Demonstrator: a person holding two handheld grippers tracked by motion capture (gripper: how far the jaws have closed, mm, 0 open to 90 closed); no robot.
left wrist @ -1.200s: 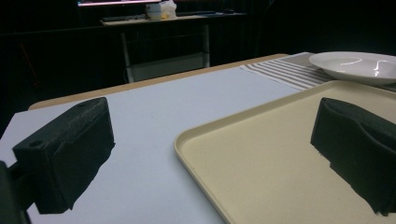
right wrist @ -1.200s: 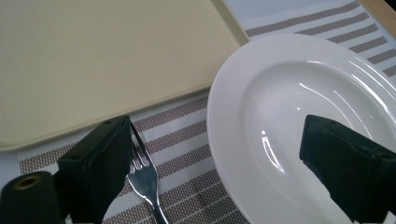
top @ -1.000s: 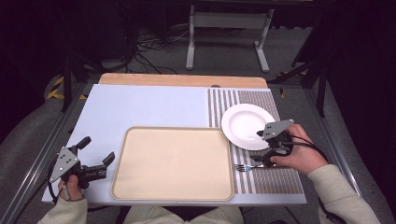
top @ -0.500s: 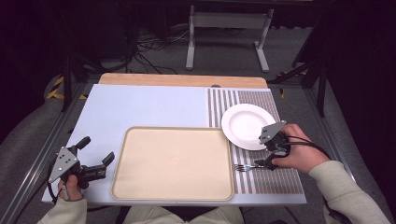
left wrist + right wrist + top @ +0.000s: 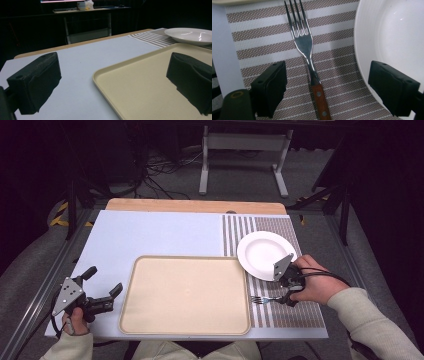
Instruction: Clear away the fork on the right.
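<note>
Right gripper (image 5: 328,87) wide, fork (image 5: 305,47) between jaws

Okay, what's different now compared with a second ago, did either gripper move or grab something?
The right gripper came down from the plate's near edge toward the person, and now sits open over the fork, jaws on either side of its neck, nothing gripped. The left gripper stayed open at the tray's left edge. Plate, fork and tray have not shifted.

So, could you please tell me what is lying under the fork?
The fork lies flat on the striped mat, between the open right tongs. The mat below its wooden handle is covered.
</note>
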